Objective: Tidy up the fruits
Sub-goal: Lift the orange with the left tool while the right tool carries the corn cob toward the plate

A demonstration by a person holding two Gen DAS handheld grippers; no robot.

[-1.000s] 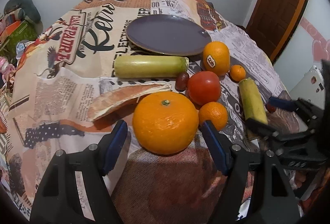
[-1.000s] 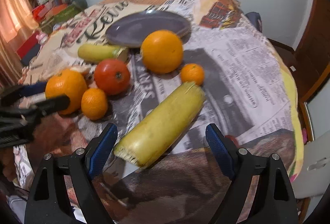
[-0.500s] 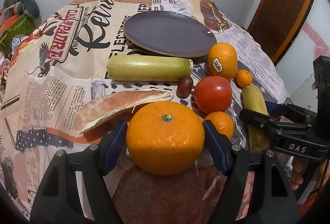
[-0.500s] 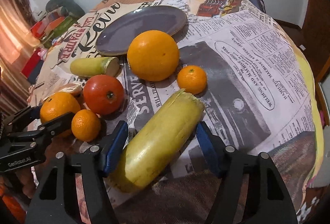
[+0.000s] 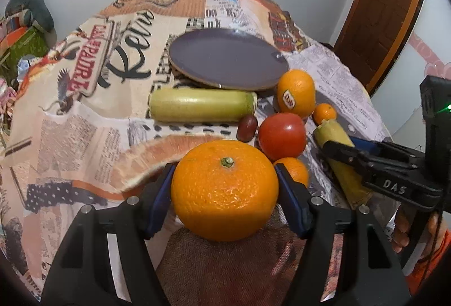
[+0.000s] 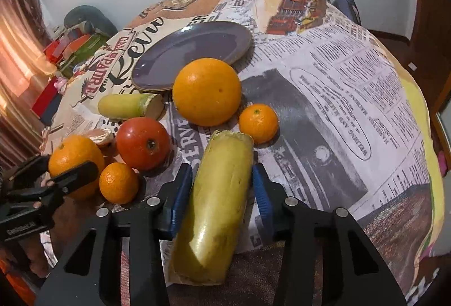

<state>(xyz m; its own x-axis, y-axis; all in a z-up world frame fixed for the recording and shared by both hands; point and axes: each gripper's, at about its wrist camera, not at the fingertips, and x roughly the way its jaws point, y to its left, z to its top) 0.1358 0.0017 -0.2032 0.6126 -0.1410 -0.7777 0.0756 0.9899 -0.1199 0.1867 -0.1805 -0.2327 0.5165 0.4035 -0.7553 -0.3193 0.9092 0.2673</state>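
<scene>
Both tools closing: left tool (image 5: 225, 187) clasps orange (image 5: 224, 190), right tool (image 6: 222, 193) clasps cob (image 6: 217, 201); plate (image 5: 225, 61) bare.

The big orange (image 5: 224, 190) hides part of the fruit slice (image 5: 157, 155) and the small orange (image 5: 294, 171) behind it; the sticker (image 5: 290, 102) lettering is too blurred to read.

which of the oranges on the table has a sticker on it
The stickered orange, standing just right of the purple plate behind the tomato. The other oranges show bare peel.
</scene>
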